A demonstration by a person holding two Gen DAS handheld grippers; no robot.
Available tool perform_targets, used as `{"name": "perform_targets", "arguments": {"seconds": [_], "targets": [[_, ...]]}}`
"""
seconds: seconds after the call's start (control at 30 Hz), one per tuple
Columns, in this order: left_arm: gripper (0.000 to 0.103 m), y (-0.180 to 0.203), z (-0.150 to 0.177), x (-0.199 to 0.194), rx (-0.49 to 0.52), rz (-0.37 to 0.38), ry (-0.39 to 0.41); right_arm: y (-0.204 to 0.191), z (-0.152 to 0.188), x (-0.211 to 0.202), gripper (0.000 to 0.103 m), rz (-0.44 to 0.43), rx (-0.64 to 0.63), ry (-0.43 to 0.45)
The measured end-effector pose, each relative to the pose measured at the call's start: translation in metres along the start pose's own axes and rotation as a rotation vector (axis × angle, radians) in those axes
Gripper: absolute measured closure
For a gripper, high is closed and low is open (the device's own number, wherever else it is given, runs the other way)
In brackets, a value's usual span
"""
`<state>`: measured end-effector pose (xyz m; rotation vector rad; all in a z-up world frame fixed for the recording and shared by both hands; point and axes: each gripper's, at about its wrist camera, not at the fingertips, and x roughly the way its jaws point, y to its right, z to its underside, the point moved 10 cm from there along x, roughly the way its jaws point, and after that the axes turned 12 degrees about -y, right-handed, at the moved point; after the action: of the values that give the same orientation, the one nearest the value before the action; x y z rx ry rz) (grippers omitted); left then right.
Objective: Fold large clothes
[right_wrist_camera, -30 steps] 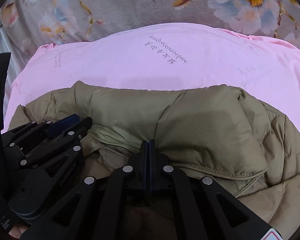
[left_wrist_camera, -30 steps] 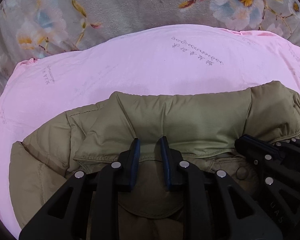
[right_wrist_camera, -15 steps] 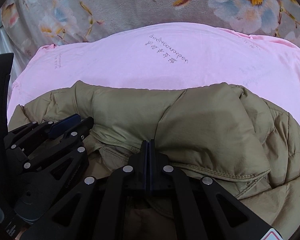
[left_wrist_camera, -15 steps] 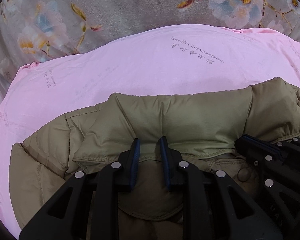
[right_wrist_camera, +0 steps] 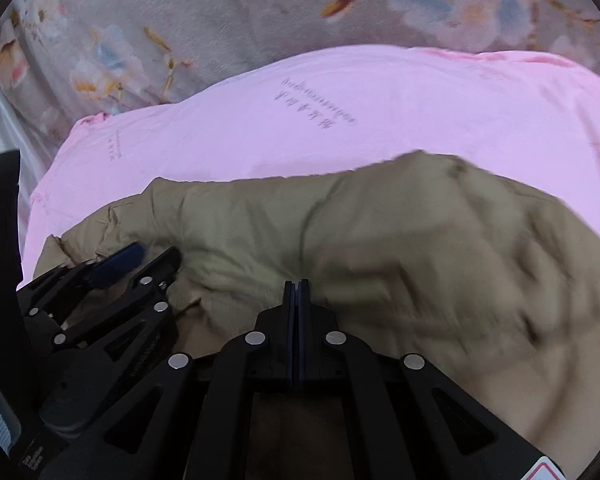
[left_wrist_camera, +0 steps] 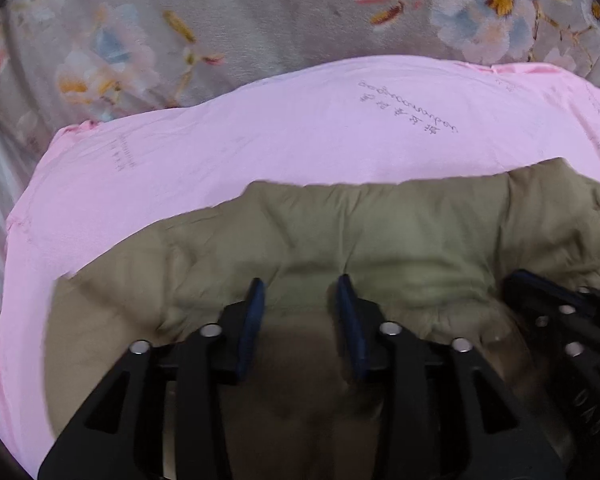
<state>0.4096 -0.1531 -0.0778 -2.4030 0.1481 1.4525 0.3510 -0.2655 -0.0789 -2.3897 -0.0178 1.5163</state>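
Observation:
An olive puffer jacket [left_wrist_camera: 380,232] lies folded on a pink sheet [left_wrist_camera: 260,132]. My left gripper [left_wrist_camera: 300,292] hovers over the jacket's near folded edge. Its jaws are opening, the fabric lies below the gap and the pads do not press it. The right gripper [left_wrist_camera: 540,292] shows at that view's right edge. In the right wrist view my right gripper [right_wrist_camera: 297,284] sits at the jacket [right_wrist_camera: 380,220] edge. Its jaws are just beginning to open, with only a thin slit between the pads and no fabric seen in it. The left gripper [right_wrist_camera: 148,258] is beside it.
A grey floral blanket [left_wrist_camera: 260,12] covers the surface beyond the pink sheet [right_wrist_camera: 420,112]. The blanket [right_wrist_camera: 220,12] fills the top of both views. A dark panel [right_wrist_camera: 0,240] stands at the right wrist view's left edge.
The left jaws have spread apart and let go of the jacket's edge. Both grippers have pulled back a little from the jacket, and both views are blurred by the motion.

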Motion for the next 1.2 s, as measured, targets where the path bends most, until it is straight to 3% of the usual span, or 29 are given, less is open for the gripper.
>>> {"name": "perform_targets", "arguments": {"seconds": [0.07, 0.1, 0.13, 0.2, 0.27, 0.4, 0.47, 0.57, 0.7, 0.83, 0.9, 1.0, 1.07, 1.1, 1.13, 1.2], "targets": [[0.023, -0.02, 0.025, -0.037, -0.036, 0.06, 0.033, -0.005, 0.027, -0.044, 0.085, -0.044, -0.013, 0.032], [0.02, -0.031, 0.04, -0.054, -0.039, 0.075, 0.051, -0.005, 0.047, -0.067, 0.084, -0.053, -0.03, 0.032], [0.019, -0.043, 0.056, -0.072, -0.035, 0.092, 0.068, -0.001, 0.07, -0.093, 0.082, -0.041, -0.045, 0.041], [0.017, -0.072, 0.096, -0.104, -0.011, 0.108, 0.074, 0.015, 0.115, -0.135, 0.061, 0.001, -0.049, 0.062], [0.017, -0.106, 0.14, -0.127, -0.012, 0.118, 0.051, 0.041, 0.173, -0.176, 0.047, 0.01, -0.008, 0.067], [0.016, -0.169, 0.225, -0.155, -0.13, 0.199, -0.04, 0.089, 0.278, -0.218, 0.04, -0.046, 0.128, 0.009], [0.016, -0.19, 0.263, -0.164, -0.207, 0.271, -0.078, 0.107, 0.33, -0.229, 0.039, -0.056, 0.198, -0.033], [0.016, -0.203, 0.311, -0.168, -0.27, 0.318, -0.133, 0.113, 0.385, -0.235, 0.039, -0.09, 0.25, -0.068], [0.016, -0.194, 0.354, -0.174, -0.321, 0.422, -0.179, 0.096, 0.421, -0.231, 0.039, -0.185, 0.255, -0.087], [0.016, -0.17, 0.372, -0.177, -0.341, 0.518, -0.204, 0.079, 0.428, -0.22, 0.038, -0.271, 0.281, -0.078], [0.016, -0.165, 0.372, -0.179, -0.34, 0.499, -0.187, 0.074, 0.423, -0.217, 0.038, -0.282, 0.289, -0.054], [0.018, -0.158, 0.369, -0.18, -0.36, 0.531, -0.184, 0.074, 0.416, -0.212, 0.039, -0.284, 0.308, -0.026], [0.038, -0.153, 0.367, -0.181, -0.362, 0.549, -0.19, 0.074, 0.412, -0.211, 0.047, -0.27, 0.313, -0.015], [0.04, -0.152, 0.367, -0.18, -0.36, 0.538, -0.193, 0.075, 0.411, -0.209, 0.057, -0.25, 0.31, -0.015], [0.047, -0.152, 0.367, -0.18, -0.358, 0.522, -0.191, 0.076, 0.412, -0.208, 0.063, -0.24, 0.308, -0.017], [0.065, -0.15, 0.368, -0.182, -0.345, 0.508, -0.194, 0.073, 0.413, -0.207, 0.083, -0.253, 0.304, -0.018]]}}
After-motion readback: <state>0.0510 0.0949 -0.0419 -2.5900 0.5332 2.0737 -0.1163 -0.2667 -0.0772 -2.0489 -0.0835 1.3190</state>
